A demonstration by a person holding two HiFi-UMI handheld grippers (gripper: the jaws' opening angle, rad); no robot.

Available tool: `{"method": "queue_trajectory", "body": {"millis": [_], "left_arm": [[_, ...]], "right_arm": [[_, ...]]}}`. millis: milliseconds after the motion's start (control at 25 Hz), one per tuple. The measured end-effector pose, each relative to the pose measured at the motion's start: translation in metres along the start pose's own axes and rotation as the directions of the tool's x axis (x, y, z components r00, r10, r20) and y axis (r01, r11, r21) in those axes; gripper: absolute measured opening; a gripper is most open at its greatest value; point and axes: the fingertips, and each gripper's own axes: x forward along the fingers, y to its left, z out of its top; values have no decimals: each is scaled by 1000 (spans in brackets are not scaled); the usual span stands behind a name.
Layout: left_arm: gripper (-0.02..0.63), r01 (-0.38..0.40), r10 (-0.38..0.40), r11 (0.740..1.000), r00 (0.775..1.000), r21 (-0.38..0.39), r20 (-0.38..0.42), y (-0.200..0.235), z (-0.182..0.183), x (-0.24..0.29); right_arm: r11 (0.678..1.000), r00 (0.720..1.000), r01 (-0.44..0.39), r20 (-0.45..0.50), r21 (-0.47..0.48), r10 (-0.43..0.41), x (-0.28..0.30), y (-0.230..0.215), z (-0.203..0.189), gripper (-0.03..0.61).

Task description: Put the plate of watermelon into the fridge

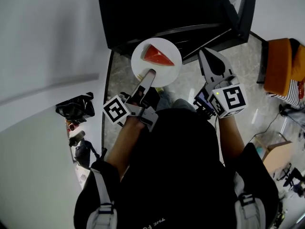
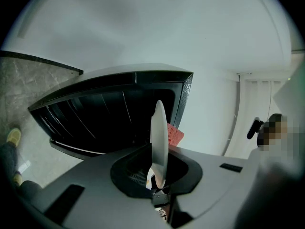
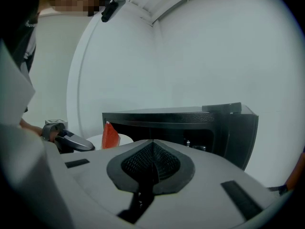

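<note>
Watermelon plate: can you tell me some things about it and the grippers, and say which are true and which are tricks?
1. The left gripper is clamped on the rim of the white plate. True.
2. Two watermelon slices lie on the plate. False: there is only one watermelon slice.
3. The right gripper helps hold the plate. False: its jaws are together with nothing between them, off to the side of the plate.
4. The black fridge has its door open. True.
5. The plate sits on a shelf inside the fridge. False: it is held out in front of the opening.
</note>
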Motion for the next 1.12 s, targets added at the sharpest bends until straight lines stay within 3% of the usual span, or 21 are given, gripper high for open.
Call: {"method": "queue_trajectory", "body": {"millis": [560,1120], "left_arm": [[34,-3,3,1000,1000,9,-31,9,0,-1],[34,-40,40,999,999,24,-1,24,-2,0]], "right_arm": [[1000,1000,21,4,-15,-21,3,3,5,12],[1000,1000,-9,-16,-16,9,7,-8,0,12]]}}
